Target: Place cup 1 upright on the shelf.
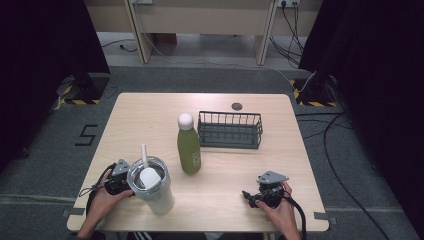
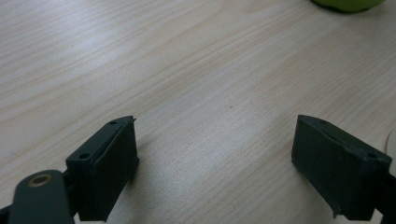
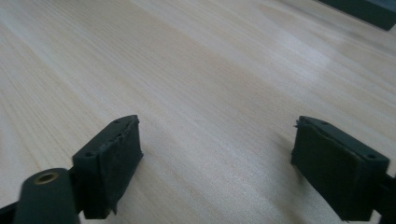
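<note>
The person is holding the left gripper (image 1: pixel 118 182) at the table's (image 1: pixel 225 210) near left corner, just beside the tumbler (image 1: pixel 151 192). Whether it is touching the tumbler cannot be told from the high view. The left gripper view is showing what the high view is hiding: the left gripper (image 2: pixel 215 140) is standing with its jaws wide apart, holding nothing, with bare wood between them. The bottle's (image 2: pixel 348 3) green base is peeking in at the far right.

The right gripper (image 1: pixel 248 196) is resting near the table's near right edge, well apart from the bottle (image 1: pixel 188 147) and the basket (image 1: pixel 230 131). In its own view the right gripper (image 3: pixel 217 140) is also gaping wide over bare wood, gripping nothing, with the basket (image 3: pixel 369 9) showing at the far right corner.
</note>
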`<state>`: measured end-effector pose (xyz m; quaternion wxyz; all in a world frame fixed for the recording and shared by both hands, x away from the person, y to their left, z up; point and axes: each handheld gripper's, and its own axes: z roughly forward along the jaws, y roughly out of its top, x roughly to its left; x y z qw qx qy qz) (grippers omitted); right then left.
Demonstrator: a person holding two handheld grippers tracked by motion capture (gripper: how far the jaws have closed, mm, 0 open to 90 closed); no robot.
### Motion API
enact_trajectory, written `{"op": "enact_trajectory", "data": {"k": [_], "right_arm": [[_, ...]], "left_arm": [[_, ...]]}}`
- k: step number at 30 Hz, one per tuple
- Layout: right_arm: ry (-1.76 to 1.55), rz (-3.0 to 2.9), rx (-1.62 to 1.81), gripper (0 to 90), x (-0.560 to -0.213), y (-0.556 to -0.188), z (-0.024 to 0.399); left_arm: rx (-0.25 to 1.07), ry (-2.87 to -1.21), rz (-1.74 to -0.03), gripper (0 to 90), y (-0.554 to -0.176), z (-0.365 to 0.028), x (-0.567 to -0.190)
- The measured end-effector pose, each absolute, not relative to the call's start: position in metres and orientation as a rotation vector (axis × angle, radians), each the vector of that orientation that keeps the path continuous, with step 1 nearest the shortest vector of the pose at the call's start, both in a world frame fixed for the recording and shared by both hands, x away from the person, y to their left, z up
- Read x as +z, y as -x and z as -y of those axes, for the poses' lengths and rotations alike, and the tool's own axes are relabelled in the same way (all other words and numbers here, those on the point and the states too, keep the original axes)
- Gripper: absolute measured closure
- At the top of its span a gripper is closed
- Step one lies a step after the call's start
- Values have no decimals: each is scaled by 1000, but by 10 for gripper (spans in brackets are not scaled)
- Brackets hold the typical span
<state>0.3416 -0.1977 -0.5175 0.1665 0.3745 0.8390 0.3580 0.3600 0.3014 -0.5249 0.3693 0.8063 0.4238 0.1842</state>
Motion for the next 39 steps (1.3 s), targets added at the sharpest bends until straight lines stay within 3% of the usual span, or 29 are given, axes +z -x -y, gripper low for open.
{"op": "enact_trajectory", "data": {"k": [18, 39], "right_arm": [[-957, -2273, 1236, 176, -493, -328, 182], [-597, -2322, 1599, 159, -469, -298, 91]], "left_arm": [[473, -2071, -1089, 136, -360, -301, -525], [473, -2070, -1091, 132, -360, -301, -525]]}}
